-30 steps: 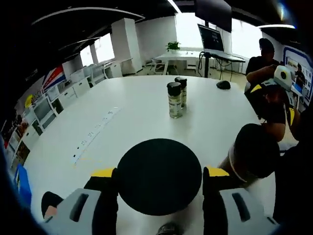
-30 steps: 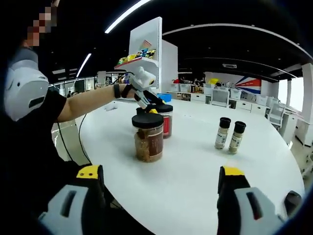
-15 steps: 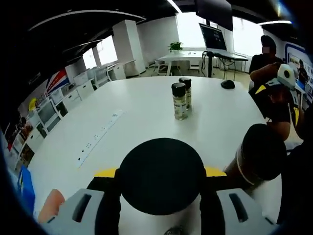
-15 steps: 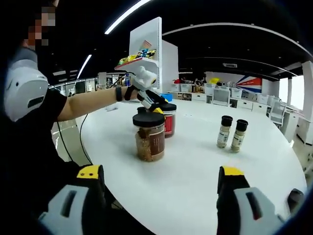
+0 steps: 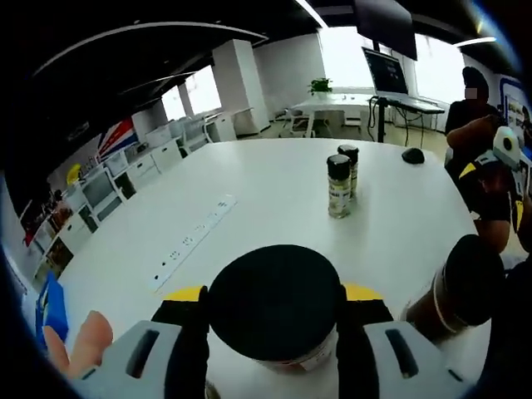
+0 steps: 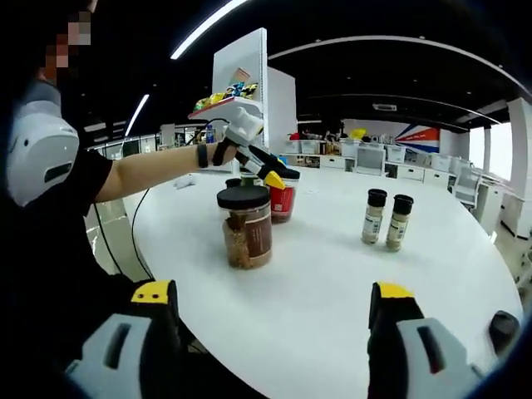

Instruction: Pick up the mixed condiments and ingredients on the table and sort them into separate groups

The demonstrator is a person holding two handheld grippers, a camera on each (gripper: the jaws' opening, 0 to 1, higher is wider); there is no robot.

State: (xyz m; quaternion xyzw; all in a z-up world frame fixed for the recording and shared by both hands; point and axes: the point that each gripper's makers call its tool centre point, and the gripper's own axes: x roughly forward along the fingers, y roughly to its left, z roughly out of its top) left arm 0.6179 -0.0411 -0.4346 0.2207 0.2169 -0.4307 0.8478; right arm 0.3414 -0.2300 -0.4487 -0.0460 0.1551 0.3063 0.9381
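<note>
We hold the left gripper (image 5: 270,328) tight on the red jar (image 6: 283,198). Its jaws press both sides of the black lid (image 5: 273,303). In the right gripper view the red jar sits just behind the brown jar (image 6: 246,227), with the left gripper on top of it. We cannot tell if the red jar is off the table (image 6: 332,283) or on it.

The brown jar is very near. If we swing the red jar that way, we think it may bump the brown jar and tip it. The lid is smooth, so the jar could slip out if our squeeze gets weak.

Further right stand two small shakers (image 6: 384,220), side by side, well apart from the jars.

Our right gripper (image 6: 270,332) is wide open with nothing in it, low by the table edge.
</note>
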